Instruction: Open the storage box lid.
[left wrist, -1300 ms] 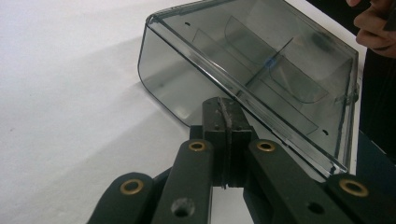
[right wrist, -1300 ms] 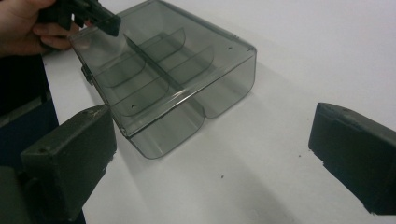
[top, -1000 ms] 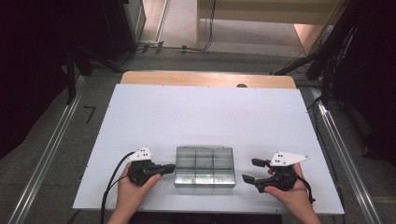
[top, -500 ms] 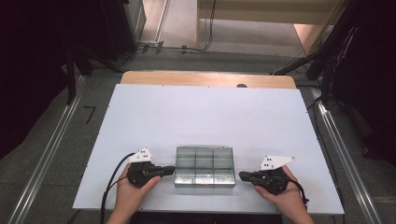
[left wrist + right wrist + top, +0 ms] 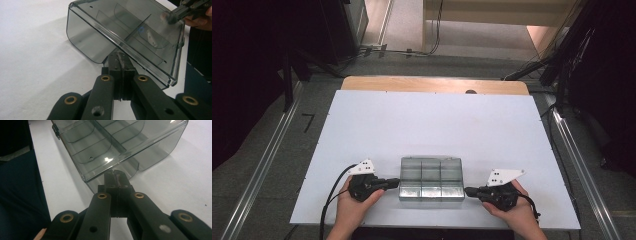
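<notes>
A clear plastic box [image 5: 431, 178] with dividers inside is sitting near the front edge of the white surface [image 5: 432, 125], between the person's two hands. The left tool [image 5: 393, 183] is pointing at the box's left end, its jaws pressed together with no gap and their tips touching the box wall just under the rim, as the left gripper view is showing [image 5: 120, 58]. The right tool [image 5: 470, 190] is reaching in from the opposite side, jaws likewise pressed together, tips meeting the box's right wall below the lid edge [image 5: 115, 175]. Each hand is gripping its tool from behind.
</notes>
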